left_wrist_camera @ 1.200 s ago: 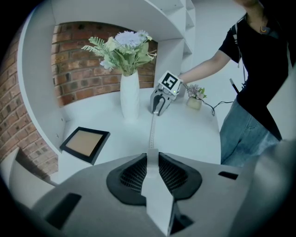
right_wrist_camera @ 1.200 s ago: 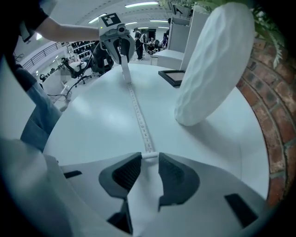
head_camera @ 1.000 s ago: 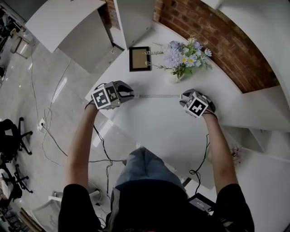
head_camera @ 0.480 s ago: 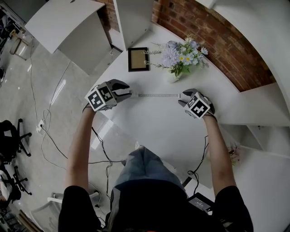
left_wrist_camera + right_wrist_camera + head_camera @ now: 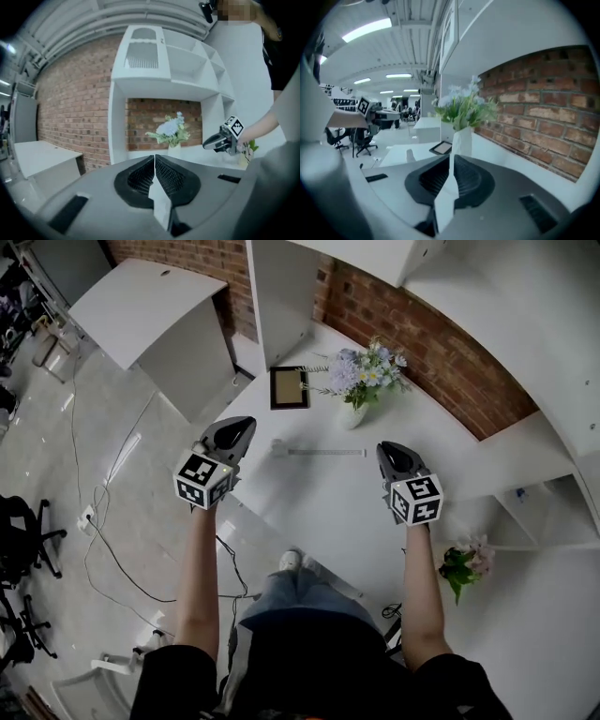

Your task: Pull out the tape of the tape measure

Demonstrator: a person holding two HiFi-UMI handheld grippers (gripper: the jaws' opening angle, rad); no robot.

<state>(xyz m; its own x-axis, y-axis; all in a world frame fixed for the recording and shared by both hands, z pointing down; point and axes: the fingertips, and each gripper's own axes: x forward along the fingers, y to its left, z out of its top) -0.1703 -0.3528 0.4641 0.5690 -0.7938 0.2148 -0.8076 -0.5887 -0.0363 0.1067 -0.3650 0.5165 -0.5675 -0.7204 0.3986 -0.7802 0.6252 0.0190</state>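
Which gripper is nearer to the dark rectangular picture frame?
Left. In the head view the left gripper is lower left of the dark picture frame; the right gripper, whose empty jaws have just been closing, is farther, lower right.

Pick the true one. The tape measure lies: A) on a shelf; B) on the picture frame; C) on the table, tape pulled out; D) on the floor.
C: the tape measure lies on the table, its tape stretched out near the vase.
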